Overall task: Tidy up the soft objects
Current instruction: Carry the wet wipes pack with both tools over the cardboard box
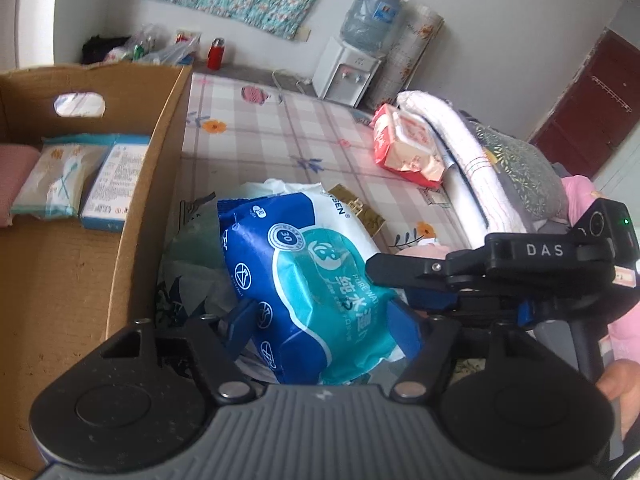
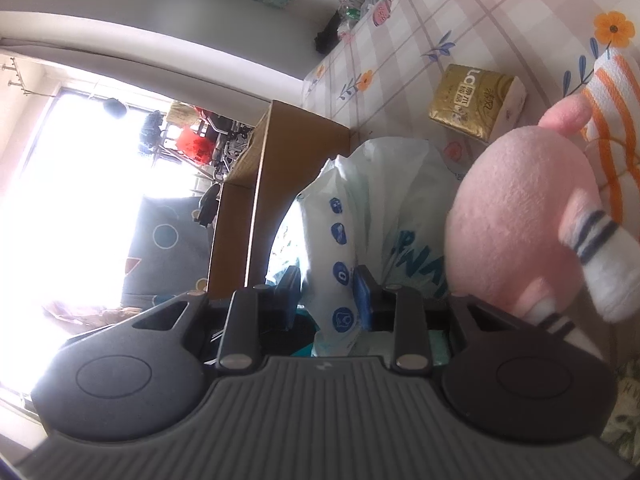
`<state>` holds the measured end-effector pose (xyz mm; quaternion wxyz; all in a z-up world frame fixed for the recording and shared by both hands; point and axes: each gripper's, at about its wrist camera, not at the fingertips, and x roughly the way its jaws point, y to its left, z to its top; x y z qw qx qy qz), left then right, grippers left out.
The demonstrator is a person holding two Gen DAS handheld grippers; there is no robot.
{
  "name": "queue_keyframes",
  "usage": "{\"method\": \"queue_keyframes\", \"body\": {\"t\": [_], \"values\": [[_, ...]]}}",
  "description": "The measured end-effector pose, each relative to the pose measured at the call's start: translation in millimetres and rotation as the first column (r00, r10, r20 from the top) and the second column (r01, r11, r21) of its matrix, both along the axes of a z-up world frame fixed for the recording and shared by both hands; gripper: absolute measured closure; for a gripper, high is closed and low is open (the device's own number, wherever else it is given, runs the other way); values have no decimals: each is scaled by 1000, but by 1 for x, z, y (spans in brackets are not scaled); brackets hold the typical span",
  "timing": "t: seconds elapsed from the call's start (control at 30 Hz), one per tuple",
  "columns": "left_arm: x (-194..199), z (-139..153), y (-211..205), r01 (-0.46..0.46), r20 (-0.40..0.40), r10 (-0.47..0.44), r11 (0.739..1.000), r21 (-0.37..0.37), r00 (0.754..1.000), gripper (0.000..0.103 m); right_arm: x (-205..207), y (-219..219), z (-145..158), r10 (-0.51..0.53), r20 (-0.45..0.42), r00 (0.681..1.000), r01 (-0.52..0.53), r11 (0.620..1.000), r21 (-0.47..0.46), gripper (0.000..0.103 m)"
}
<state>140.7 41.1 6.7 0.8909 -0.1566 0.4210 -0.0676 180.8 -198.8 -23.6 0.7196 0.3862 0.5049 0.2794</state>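
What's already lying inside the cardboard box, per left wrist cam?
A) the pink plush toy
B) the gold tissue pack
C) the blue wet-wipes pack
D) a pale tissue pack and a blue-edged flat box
D: the pale tissue pack and the blue-edged flat box lie side by side on the floor of the cardboard box, while the blue wet-wipes pack is outside it.

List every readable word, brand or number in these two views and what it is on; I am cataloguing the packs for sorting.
"DAS": on the right gripper, seen from the left wrist.
"30": round badge on the blue wipes pack.
"PURE WAT...": same pack, cut off by the gripper; its large Chinese characters are not clear.
"LC": gold tissue pack; the rest is blurred.
Print on the two packs in the cardboard box: too small.
Red pack: unreadable.
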Motion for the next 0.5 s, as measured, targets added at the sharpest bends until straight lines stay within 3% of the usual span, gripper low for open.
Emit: {"method": "queue_keyframes", "body": {"t": [0.3, 0.5], "values": [[-30, 36, 11, 29, 125, -20, 997, -77, 992, 37, -25, 20, 58, 13, 123, 992, -3, 997, -81, 74], [-42, 43, 25, 32, 183, -11, 993, -114, 983, 37, -32, 34, 77, 9, 154, 988, 6, 995, -100, 74]]}}
